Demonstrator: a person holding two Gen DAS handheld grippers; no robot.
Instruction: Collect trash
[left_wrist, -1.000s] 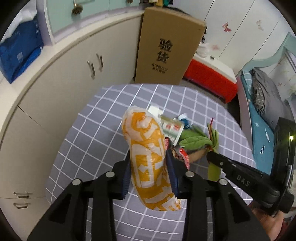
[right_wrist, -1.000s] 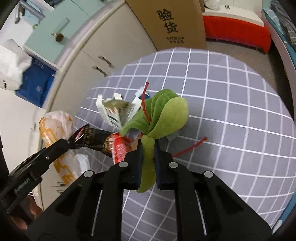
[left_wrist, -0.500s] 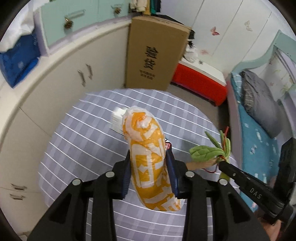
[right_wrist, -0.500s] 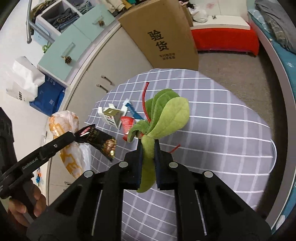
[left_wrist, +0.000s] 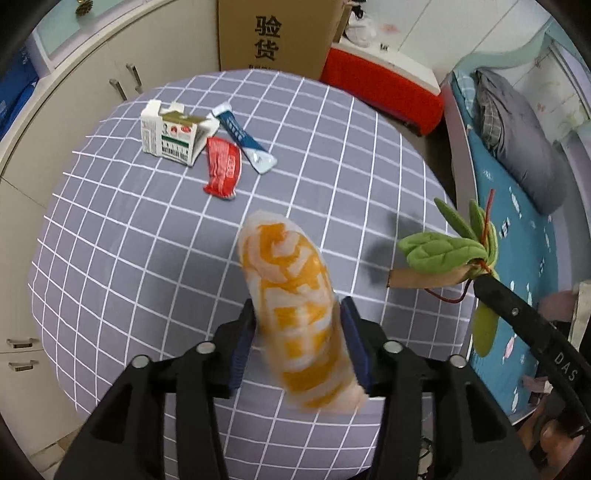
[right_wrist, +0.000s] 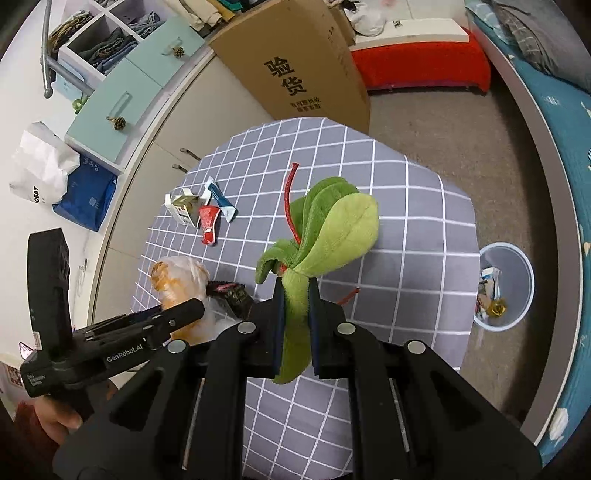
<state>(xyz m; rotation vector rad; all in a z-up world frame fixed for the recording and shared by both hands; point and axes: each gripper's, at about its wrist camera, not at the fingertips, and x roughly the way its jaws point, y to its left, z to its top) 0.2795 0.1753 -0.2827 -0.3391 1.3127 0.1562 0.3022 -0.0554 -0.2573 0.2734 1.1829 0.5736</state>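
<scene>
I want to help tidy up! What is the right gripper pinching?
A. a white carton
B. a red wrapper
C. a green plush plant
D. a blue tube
C. The right gripper is shut on the stem of the green plush plant, while the red wrapper, blue tube and white carton lie on the table.

Right gripper (right_wrist: 295, 325) jaws clamp green plush leaves (right_wrist: 332, 229).

blurred: orange-white bag (left_wrist: 299, 317) | unreadable: carton (left_wrist: 173, 136) print | cut off: bed (left_wrist: 517, 206)
</scene>
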